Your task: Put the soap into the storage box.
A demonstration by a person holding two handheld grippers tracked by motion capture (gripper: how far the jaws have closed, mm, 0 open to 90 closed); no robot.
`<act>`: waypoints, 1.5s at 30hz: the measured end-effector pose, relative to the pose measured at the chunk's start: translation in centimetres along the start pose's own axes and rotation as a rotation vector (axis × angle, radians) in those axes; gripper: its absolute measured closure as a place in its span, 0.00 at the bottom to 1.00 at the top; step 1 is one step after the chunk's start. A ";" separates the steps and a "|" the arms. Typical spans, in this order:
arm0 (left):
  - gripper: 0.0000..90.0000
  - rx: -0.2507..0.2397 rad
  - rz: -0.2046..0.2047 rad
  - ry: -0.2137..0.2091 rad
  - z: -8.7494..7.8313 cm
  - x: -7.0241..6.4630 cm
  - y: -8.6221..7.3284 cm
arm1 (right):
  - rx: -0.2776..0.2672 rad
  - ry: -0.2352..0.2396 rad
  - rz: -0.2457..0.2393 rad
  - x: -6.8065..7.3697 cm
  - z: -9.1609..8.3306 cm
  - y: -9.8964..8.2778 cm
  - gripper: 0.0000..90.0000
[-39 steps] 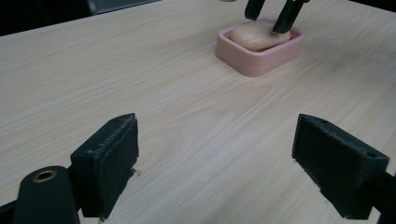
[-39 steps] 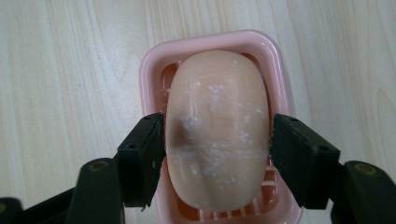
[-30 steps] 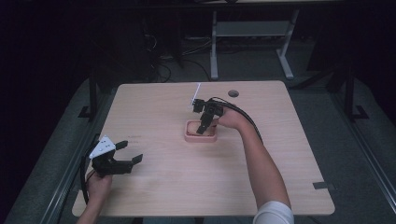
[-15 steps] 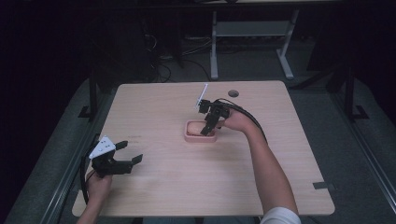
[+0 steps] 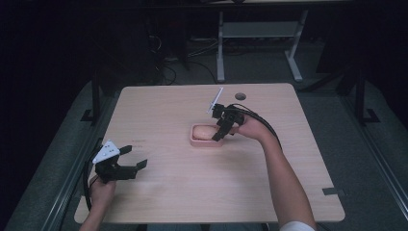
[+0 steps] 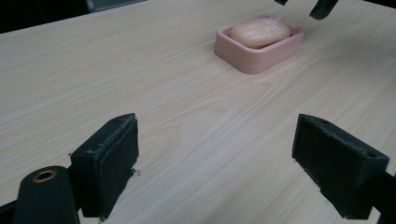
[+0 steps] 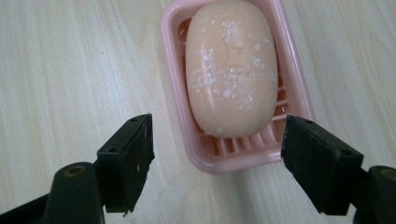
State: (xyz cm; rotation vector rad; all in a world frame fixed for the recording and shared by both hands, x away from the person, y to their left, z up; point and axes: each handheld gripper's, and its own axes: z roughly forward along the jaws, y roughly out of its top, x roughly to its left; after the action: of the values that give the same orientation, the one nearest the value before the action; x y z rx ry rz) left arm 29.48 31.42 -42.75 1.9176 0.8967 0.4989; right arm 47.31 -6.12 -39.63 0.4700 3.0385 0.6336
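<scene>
A pink soap dish [image 5: 206,135] sits near the middle of the light wooden tabletop [image 5: 168,110], and a peach-coloured bar of soap [image 7: 231,65] lies lengthwise inside it, its surface flecked with white. The right gripper [image 5: 220,130] hangs just above the dish's right end, tilted down toward it; in the right gripper view its two black fingers [image 7: 128,161] stand wide apart, one off either side of the dish's near end, gripping nothing and clear of the rim. The left gripper [image 5: 126,162] is held well apart from the dish, low over the tabletop's front left part, pointing toward the dish. Its fingers [image 6: 109,161] are likewise spread wide and empty, with bare wood between them and the dish farther off ahead.
</scene>
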 end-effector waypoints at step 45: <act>0.16 0.008 -0.006 -0.002 0.0 -0.2 -0.1 | -0.037 -0.020 0.084 2.0 -2.0 -6.7 0.26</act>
State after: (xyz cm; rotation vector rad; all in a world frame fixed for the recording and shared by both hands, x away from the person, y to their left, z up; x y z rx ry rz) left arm 29.35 31.32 -42.82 1.9212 0.9044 0.4905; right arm 43.32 -12.17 -40.32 0.6022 2.9957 0.6833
